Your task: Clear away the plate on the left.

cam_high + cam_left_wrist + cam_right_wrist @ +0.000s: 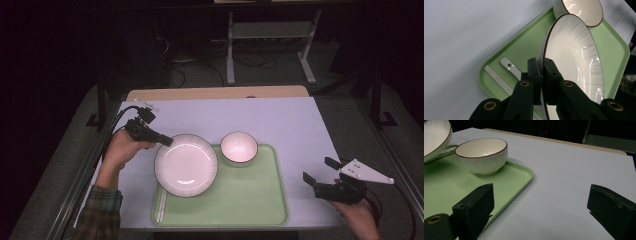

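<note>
A smooth pale-green plastic tray with rounded corners (pixel 250 205) lies on the matte white table cover (pixel 280 120), reaching from under the left gripper's (pixel 541 71) fingers to just beside the right gripper (pixel 320 176), whose black jaws stand spread wide with nothing between them. The round, glossy white ceramic plate with fine radial ribbing and a thin dark rim (pixel 574 65) is pinched at its near edge between the left gripper's jaws and hangs over the tray's left end. Beyond the plate's far rim sits a small ribbed white bowl with a brown lip (pixel 482 155); below the fingers lie pale chopsticks (pixel 497 80) and a flat white spoon handle (pixel 510 67).
</note>
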The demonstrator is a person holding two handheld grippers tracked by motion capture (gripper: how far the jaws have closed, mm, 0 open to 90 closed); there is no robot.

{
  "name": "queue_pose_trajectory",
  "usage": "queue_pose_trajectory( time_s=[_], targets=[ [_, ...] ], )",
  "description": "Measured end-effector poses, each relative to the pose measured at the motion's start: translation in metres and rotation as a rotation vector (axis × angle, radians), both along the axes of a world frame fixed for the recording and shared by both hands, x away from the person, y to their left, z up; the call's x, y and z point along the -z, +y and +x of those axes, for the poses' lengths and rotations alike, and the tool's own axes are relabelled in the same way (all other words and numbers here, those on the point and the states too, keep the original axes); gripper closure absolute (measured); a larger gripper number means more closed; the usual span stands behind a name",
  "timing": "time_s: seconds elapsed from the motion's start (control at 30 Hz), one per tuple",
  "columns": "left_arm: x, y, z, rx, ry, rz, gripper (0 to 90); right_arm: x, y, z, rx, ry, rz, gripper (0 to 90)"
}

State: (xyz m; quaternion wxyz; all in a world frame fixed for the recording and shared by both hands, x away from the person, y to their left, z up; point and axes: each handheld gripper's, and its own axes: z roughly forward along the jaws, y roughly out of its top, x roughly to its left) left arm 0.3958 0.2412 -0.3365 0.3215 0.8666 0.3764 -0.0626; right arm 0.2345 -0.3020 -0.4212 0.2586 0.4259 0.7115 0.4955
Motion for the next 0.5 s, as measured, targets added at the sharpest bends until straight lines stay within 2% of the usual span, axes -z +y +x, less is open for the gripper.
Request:
queue_pose_trajectory(
  time_s=[0.27,0.5],
  targets=[
    [0.014,-0.028,-0.005,0.078,0.031,0.015,85.8,0.000,-0.001,-0.001,0.003,-0.001,0.001,6.4],
    [0.028,-0.049,-0.010,0.127,0.059,0.003,85.4,-0.001,-0.001,-0.001,0.000,-0.001,-0.002,6.4]
  ],
)
